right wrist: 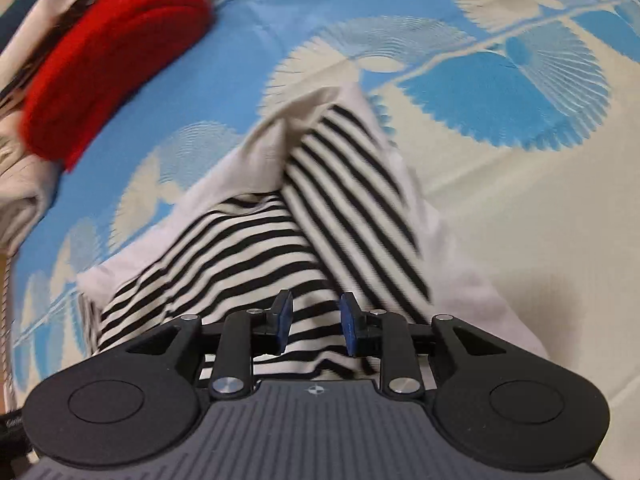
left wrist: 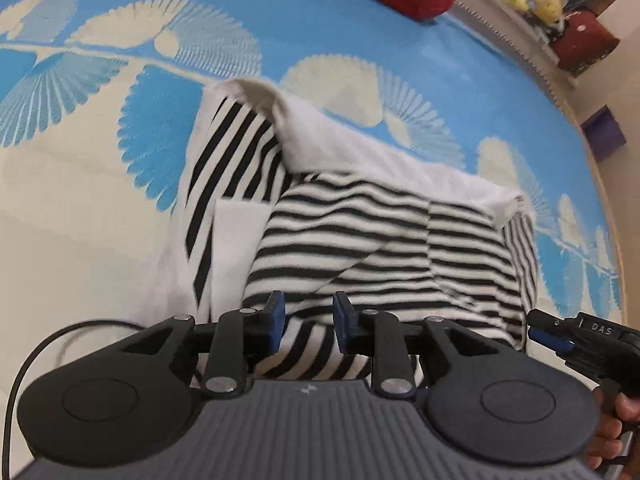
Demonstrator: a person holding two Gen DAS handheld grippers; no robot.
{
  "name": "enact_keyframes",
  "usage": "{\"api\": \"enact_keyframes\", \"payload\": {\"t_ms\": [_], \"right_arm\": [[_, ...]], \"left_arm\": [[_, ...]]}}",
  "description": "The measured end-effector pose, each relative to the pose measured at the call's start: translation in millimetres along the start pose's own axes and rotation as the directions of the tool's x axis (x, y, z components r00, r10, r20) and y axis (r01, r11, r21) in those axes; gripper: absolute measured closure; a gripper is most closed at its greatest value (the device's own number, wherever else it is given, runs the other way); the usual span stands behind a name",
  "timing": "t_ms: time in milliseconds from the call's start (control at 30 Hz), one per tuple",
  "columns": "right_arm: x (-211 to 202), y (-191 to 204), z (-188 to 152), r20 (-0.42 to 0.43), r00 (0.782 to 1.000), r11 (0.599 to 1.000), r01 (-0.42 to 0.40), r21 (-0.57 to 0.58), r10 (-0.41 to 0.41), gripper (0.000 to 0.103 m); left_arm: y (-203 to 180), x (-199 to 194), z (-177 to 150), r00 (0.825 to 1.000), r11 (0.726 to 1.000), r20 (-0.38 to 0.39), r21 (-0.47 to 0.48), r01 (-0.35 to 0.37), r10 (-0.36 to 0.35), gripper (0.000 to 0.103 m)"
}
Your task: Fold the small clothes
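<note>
Hand-held gripper (right wrist: pixel 314 322), striped garment (right wrist: pixel 248 248) lengthwise away

Readable: "DAS" in pale letters on a small black plate on the right gripper (left wrist: pixel 576 332), seen at the right edge of the left wrist view, just beside the striped garment (left wrist: pixel 360 240). Small white cross-in-circle mark on the grey ribbed housing (right wrist: pixel 316 390) in the right wrist view; similar pale mark, too blurred to make out, on the left gripper's housing (left wrist: pixel 301 389). Nothing else legible.
</note>
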State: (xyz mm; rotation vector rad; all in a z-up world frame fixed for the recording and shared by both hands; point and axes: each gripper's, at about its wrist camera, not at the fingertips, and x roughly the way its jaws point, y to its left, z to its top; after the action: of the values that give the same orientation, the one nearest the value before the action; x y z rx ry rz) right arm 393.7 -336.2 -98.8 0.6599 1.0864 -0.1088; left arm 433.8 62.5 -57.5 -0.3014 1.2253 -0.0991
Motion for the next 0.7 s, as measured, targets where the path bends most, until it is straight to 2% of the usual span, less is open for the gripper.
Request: {"api": "enact_keyframes", "payload": {"t_ms": [67, 100, 167, 233, 300, 367, 400, 500, 633, 700], "right_arm": [[15, -4, -6, -0.093, 0.994, 0.998, 0.054, -0.018, -0.056, 0.068], [19, -8, -8, -0.113, 0.989, 0.995, 0.097, -0.02, -0.099, 0.067], [17, -12, -7, -0.105, 0.989, 0.994, 0.106, 0.007, -0.105, 0.065], [-4, -6, -1, -0.041, 0.996, 0.997, 0.078, -0.002, -0.078, 0.065], [-36, 6, 5, 0.08, 0.996, 0.997, 0.05, -0.063, -0.045, 0.065], [-76, 14, 5, 0.193, 0.981, 0.993, 0.014, -0.115, 0.008, 0.065], [-98, 12, 3, 0.242, 0.969, 0.992, -0.012, -0.127, 0.043, 0.065], [-163, 4, -12, 0.336, 0.935, 0.987, -0.072, -0.145, 0.118, 0.065], [-231, -21, -54, 0.41, 0.89, 0.963, -0.104, -0.248, 0.202, 0.06], [-250, -42, -81, 0.421, 0.882, 0.957, -0.102, -0.271, 0.213, 0.057]], "left_arm": [[4, 11, -6, 0.996, 0.998, -0.06, 0.021, -0.06, 0.061, 0.075], [5, 14, -9, 0.993, 0.996, -0.083, 0.032, -0.087, 0.089, 0.074], [9, 8, -10, 0.992, 0.995, -0.08, 0.041, -0.094, 0.097, 0.074], [10, -17, -7, 0.998, 0.997, 0.004, 0.045, -0.061, 0.061, 0.074], [10, -51, -8, 0.992, 0.997, 0.121, 0.065, -0.034, 0.026, 0.074], [9, -91, -16, 0.971, 0.995, 0.239, 0.092, -0.035, 0.012, 0.074], [7, -116, -25, 0.953, 0.992, 0.303, 0.115, -0.048, 0.011, 0.074], [-1, -174, -52, 0.908, 0.979, 0.419, 0.186, -0.079, -0.007, 0.074], [-2, -237, -101, 0.861, 0.966, 0.504, 0.248, -0.065, -0.072, 0.071], [3, -256, -134, 0.841, 0.968, 0.53, 0.25, -0.035, -0.106, 0.069]]}}
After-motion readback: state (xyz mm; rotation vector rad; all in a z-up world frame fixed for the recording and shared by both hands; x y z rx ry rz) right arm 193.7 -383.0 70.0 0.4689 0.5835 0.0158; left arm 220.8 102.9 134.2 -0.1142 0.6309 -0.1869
